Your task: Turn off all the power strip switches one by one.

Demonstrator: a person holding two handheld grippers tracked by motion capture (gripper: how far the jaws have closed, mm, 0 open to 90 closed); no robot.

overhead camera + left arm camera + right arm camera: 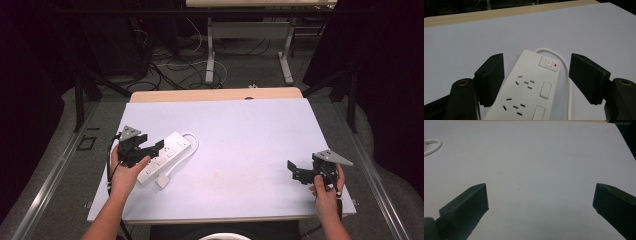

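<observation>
Two spread-fingered grippers, left (536,80) astride one power strip (529,87), right (540,202) over bare table (536,157).

Long white plastic power strip (529,87): white body, white rocker switches, dark slot openings in repeating groups, small red indicator beside the top button. White round cable (566,75) loops off its far end. Flat pale lavender-grey table cover (240,135), plain, unpatterned; light wood edge behind. Left gripper (536,80) matte black, brass-coloured screw inserts. Right gripper (540,202) black.
</observation>
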